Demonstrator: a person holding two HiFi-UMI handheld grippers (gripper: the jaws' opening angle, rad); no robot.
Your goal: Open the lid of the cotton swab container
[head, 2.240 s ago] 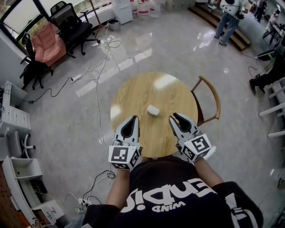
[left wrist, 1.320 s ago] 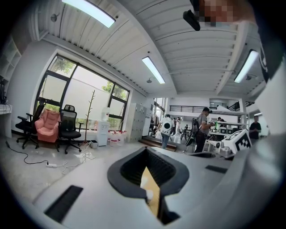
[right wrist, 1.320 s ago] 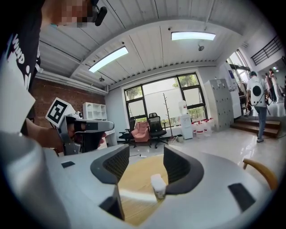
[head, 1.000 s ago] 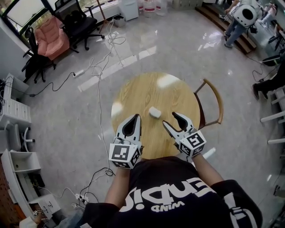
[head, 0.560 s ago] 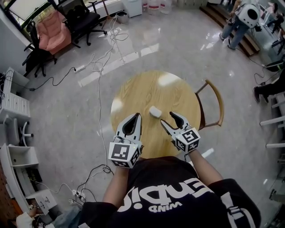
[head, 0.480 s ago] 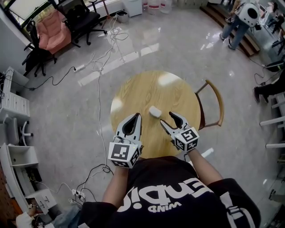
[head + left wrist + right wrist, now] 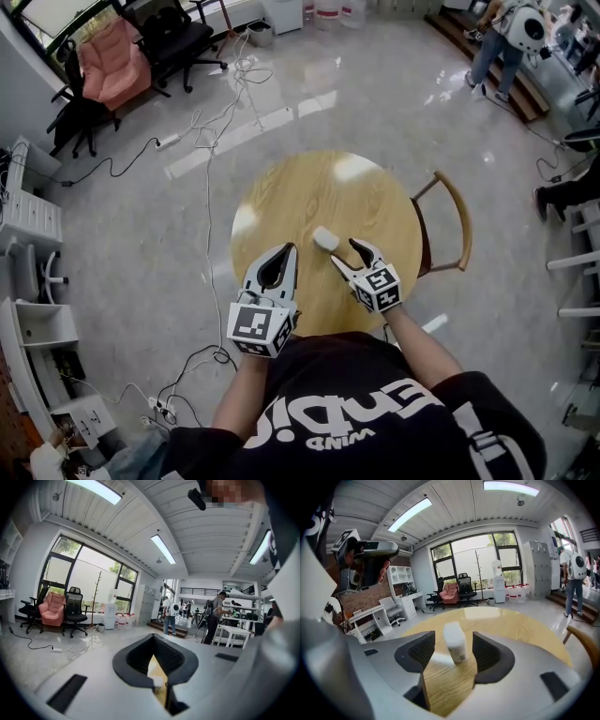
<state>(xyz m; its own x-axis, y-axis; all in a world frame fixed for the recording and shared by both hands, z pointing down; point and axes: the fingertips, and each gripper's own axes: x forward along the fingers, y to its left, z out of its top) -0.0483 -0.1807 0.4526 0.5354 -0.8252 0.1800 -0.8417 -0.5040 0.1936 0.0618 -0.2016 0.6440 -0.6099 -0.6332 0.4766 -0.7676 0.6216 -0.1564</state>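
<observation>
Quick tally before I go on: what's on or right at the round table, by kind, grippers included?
cotton swab container: 1
round wooden table: 1
wooden chair: 1
grippers: 2 (left gripper, right gripper)
Total: 5

— Bright enough?
— Very: daylight through the windows (image 7: 478, 559), ceiling strips (image 7: 164, 549), glare on the floor (image 7: 281, 117) and counter (image 7: 347, 169).
— Sharp?
— Mid-frame, yes; edges bend, corners go dark.
</observation>
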